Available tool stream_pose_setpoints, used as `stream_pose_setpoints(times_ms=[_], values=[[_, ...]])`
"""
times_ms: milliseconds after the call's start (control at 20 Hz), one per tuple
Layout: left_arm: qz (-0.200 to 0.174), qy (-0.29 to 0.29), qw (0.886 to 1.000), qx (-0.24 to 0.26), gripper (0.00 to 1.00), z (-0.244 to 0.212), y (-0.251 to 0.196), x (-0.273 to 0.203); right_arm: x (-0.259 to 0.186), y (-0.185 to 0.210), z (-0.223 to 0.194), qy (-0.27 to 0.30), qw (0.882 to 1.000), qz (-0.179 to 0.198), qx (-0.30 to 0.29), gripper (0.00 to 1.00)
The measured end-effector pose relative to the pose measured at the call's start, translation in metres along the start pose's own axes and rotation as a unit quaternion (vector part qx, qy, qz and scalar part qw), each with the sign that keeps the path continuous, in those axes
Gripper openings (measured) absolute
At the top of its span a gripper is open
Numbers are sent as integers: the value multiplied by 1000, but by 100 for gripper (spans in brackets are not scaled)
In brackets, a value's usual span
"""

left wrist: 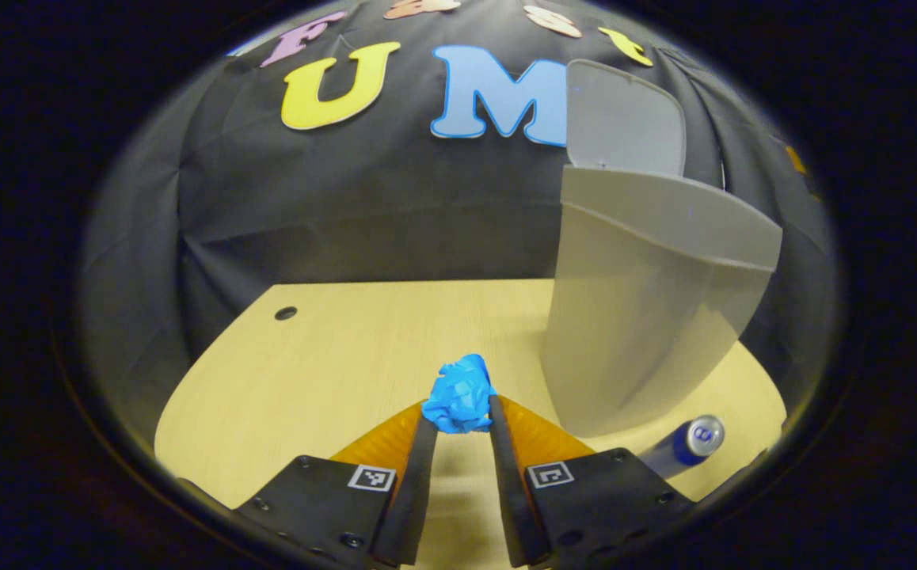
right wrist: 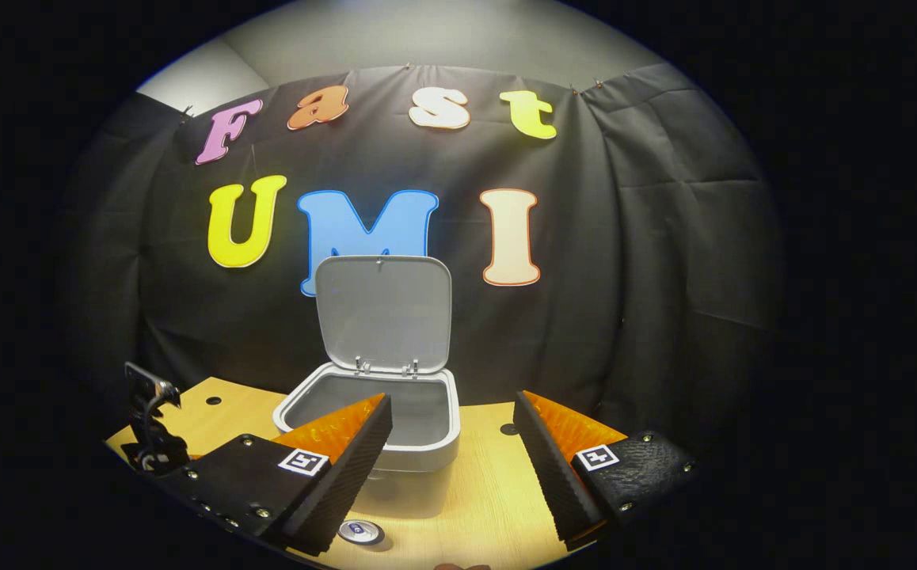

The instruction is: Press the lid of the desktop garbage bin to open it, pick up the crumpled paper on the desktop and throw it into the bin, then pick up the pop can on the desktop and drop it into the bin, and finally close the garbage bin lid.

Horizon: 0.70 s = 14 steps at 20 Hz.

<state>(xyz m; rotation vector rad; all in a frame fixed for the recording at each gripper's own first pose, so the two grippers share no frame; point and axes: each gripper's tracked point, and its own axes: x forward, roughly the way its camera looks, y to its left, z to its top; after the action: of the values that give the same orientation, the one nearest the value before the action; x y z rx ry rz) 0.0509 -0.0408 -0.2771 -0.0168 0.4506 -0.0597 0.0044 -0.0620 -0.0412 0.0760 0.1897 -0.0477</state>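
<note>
The left tongs (left wrist: 458, 416) are clamped on the crumpled paper (left wrist: 458, 393), which sits pinched right at their tips, both fingers pressing its sides. It seems lifted a little off the table (left wrist: 308, 356), though the left gripper view does not make that certain. The bin (left wrist: 648, 317) stands ahead and to the right of these tongs, tall and close, with its lid (left wrist: 623, 119) swung up and back, so the opening step looks done. The can (left wrist: 684, 445) lies on its side just right of the left tongs, near the foot of the bin.

The right tongs (right wrist: 452, 443) hang with fingers wide apart and nothing between them, looking straight at the bin's open mouth (right wrist: 395, 408) ahead; the can's top (right wrist: 361, 531) shows just below their left finger.

The step in hand, as I judge it, is carrying the paper to the bin. To do it well, keep the squeeze steady, since the ball is held only at the tips and could slip. Raise it above the rim before swinging right, so it clears the wall, then let go only once it is over the middle of the opening. Keep clear of the raised lid, lest a knock shut it.
</note>
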Motion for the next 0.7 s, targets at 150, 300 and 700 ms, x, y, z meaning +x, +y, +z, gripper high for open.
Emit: stream_pose_setpoints(times_ms=[150, 300, 700], values=[[-16, -40, 999, -5, 48, 43, -7, -5, 1, -1, -2, 0, 1000, 1, 8, 98], [-30, -73, 997, -6, 46, 82, -20, -11, -2, -5, -3, -2, 1000, 0, 18, 98], [-82, -154, 985, 1, 47, 180, -67, -25, -8, -20, -17, 6, 999, -17, 43, 98]])
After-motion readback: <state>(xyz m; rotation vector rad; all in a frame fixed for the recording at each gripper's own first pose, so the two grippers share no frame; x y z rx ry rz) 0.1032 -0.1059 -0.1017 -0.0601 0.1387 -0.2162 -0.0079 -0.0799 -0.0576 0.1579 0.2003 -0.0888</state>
